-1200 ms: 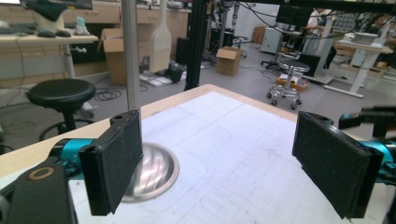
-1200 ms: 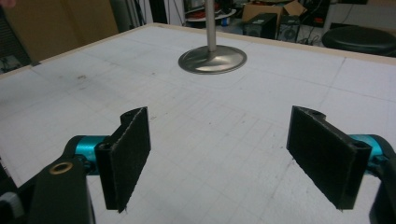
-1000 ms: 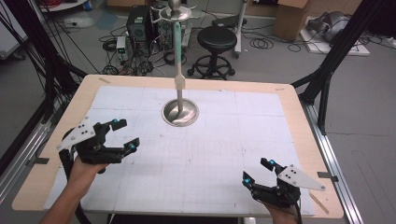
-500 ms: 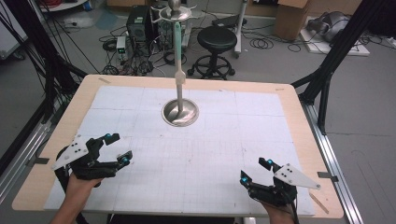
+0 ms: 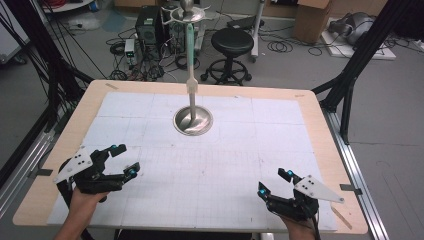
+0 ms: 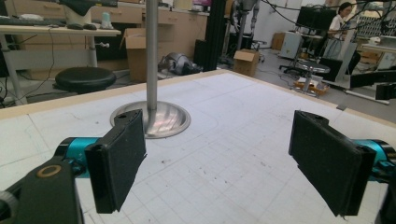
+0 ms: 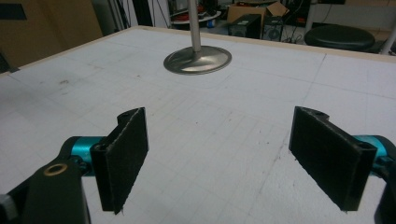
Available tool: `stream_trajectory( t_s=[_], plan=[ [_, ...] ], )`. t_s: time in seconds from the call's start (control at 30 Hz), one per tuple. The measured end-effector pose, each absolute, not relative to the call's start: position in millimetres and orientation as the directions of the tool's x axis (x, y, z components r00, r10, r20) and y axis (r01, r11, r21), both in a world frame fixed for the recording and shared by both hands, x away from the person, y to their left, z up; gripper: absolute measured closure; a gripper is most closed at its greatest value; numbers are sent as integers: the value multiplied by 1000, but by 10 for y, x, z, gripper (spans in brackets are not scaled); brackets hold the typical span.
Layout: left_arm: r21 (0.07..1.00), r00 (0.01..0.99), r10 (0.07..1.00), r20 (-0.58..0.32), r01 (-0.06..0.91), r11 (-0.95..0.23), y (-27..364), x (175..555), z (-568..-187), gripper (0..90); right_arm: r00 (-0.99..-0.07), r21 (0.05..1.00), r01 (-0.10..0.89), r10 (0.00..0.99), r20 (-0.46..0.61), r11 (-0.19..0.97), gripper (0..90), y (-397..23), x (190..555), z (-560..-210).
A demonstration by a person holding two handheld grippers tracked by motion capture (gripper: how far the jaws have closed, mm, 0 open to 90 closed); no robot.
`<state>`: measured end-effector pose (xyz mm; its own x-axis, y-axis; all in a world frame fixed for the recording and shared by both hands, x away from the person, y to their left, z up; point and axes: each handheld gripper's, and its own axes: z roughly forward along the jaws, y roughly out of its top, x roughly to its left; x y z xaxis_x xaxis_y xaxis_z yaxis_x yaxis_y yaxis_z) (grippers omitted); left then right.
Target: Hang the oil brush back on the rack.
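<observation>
A metal stand rests on its round base [image 5: 193, 120] at the middle rear of the white gridded mat [image 5: 225, 150], its pole [image 5: 190, 60] rising upright. My left gripper [image 5: 125, 160] hovers near the mat's front left, held in a hand, jaws wide apart with nothing between them. At the front right, my right gripper [image 5: 275, 181] is open and empty too. In the left gripper view, the left gripper [image 6: 217, 140] faces the stand's base [image 6: 152, 119]. The right gripper [image 7: 217, 135] in its own view looks toward that base [image 7: 198, 59] from farther off.
The mat lies on a wooden table [image 5: 330, 150] with black frame posts [image 5: 350, 85] at its sides. Beyond the far edge stand a black stool [image 5: 232, 42], equipment and floor cables [image 5: 145, 55]. A person sits far off [image 6: 341, 23].
My left gripper has drawn back toward the near left edge of the table and lowered a little. The right gripper has barely moved. Both stay open.
</observation>
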<state>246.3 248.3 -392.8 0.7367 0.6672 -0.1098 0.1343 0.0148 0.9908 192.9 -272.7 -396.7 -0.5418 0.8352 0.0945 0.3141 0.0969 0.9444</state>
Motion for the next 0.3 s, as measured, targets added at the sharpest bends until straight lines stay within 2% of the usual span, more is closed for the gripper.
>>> stream_trajectory(
  t_s=[0.3],
  plan=[
    [990, 733, 671, -113, 139, 15, 2510, 2467, -3938, 192, -542, 946, 309, 835, 92, 96, 184, -2736, 1931, -3964]
  ],
)
